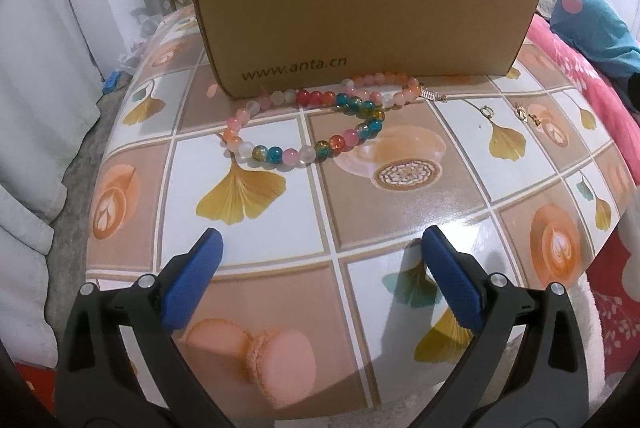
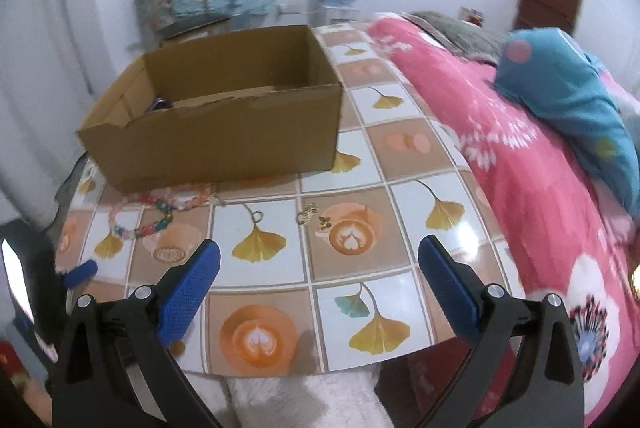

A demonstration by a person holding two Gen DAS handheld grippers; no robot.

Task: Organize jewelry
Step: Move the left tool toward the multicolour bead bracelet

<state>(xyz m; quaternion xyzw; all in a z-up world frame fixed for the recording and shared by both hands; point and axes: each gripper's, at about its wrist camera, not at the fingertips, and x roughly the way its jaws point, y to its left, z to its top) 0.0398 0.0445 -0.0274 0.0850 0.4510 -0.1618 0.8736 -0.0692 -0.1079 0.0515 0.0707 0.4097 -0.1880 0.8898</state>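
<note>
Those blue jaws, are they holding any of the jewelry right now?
No. Both the left gripper and right gripper are open and empty; the beaded bracelets lie on the table.

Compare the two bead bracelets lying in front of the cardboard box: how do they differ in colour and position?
The multicoloured bracelet mixes teal, amber and red beads; the pastel bracelet is pink, orange and frosted white.
The pastel bracelet lies against the cardboard box; the multicoloured bracelet reaches further out onto the table.
Both are round-bead strands lying flat, overlapping, and untouched by either gripper.
</note>
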